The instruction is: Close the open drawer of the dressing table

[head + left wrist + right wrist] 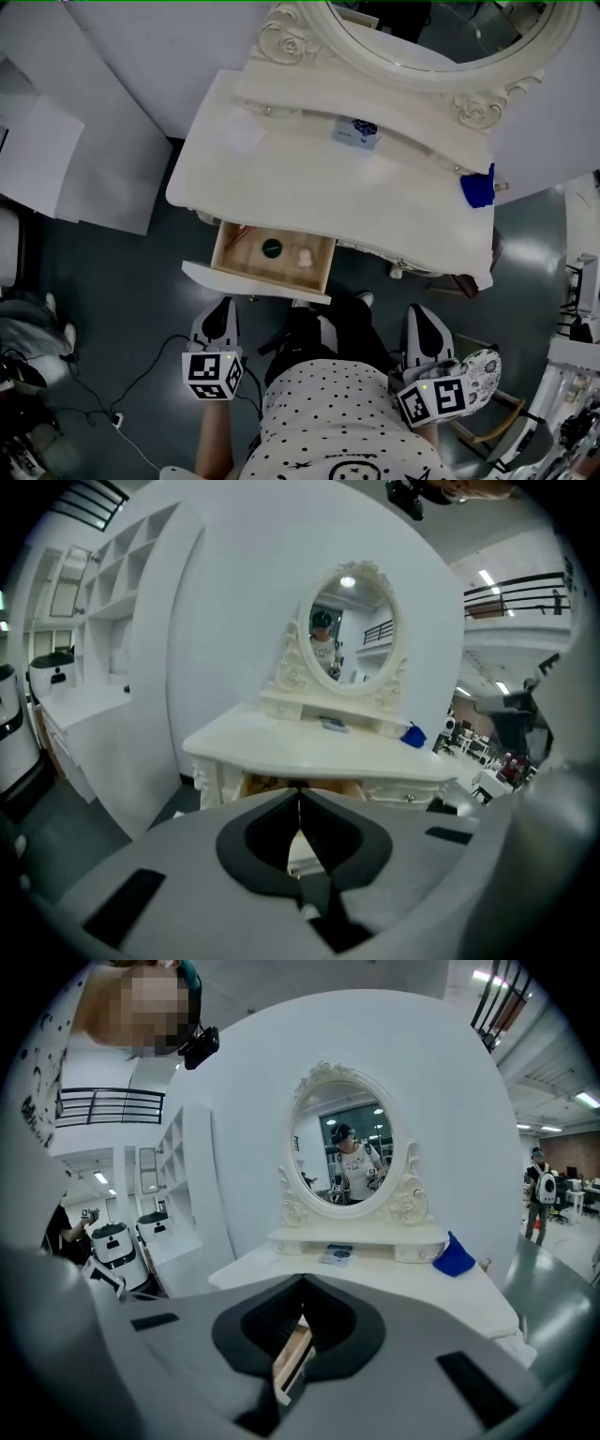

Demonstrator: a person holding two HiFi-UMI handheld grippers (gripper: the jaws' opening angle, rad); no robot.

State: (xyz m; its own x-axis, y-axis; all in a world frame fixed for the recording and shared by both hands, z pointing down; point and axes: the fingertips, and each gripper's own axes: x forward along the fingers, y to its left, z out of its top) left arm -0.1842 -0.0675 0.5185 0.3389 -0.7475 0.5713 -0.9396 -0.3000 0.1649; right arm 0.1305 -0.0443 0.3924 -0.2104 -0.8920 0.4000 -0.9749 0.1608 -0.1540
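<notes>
The drawer (272,265) stands pulled out under the front edge of the dressing table (309,178), with a dark round item (272,247) lying inside; none of the closing is done yet. Your left gripper (223,307), jaws pressed together on nothing, hovers near the drawer front, seemingly not touching it. Your right gripper (422,317), likewise closed and empty, hangs well off to the side. The whole push remains.
</notes>
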